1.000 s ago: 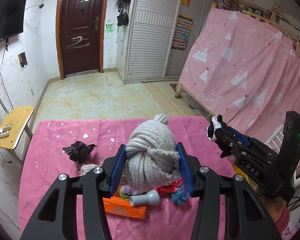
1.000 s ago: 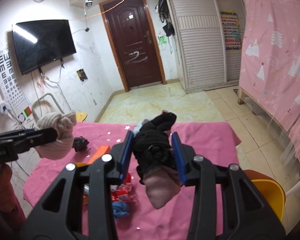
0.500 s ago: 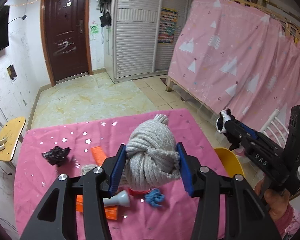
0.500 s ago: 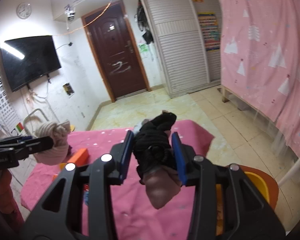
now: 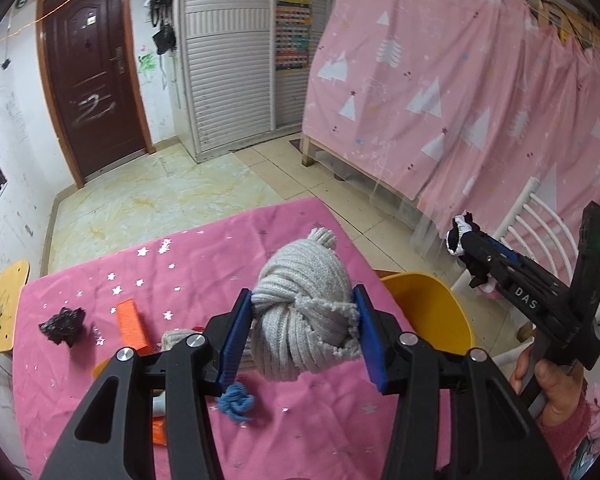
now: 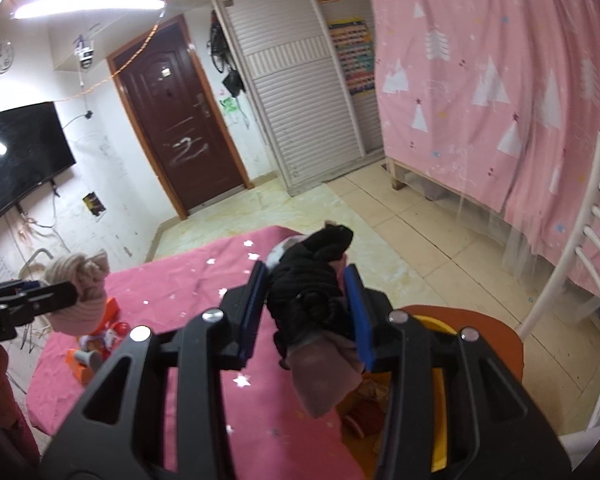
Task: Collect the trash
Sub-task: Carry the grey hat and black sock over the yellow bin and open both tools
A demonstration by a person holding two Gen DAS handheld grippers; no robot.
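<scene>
Left gripper (image 5: 304,330) pinches a knotted grey knit bundle (image 5: 306,316) between its blue pads (image 5: 236,340), lifted clear of the pink star-print tablecloth (image 5: 204,264). Right gripper (image 6: 306,304) is clamped the same way on a black-and-mauve cloth wad (image 6: 316,320). My reading is that both loads are held high so they can be carried off the table to the yellow bin (image 5: 432,308), which sits at 3 o'clock from the grey bundle, just past the table's edge.

Only the left wrist view shows what is left on the cloth: a crumpled black scrap (image 5: 62,324) at 9 o'clock, an orange block (image 5: 132,322) nearer in, and a blue yarn knot (image 5: 236,402) at 7 o'clock under the left finger. It also shows the right gripper from the side, over the bin's far edge at 3 o'clock, with a dark scrap sticking out of its tip.

Only the right wrist view looks down into the bin (image 6: 440,324), directly beneath its wad at 6 o'clock, with some reddish scraps already inside. There the left gripper's bundle appears at 9 o'clock, above the table, so the right load looks closer to release.
</scene>
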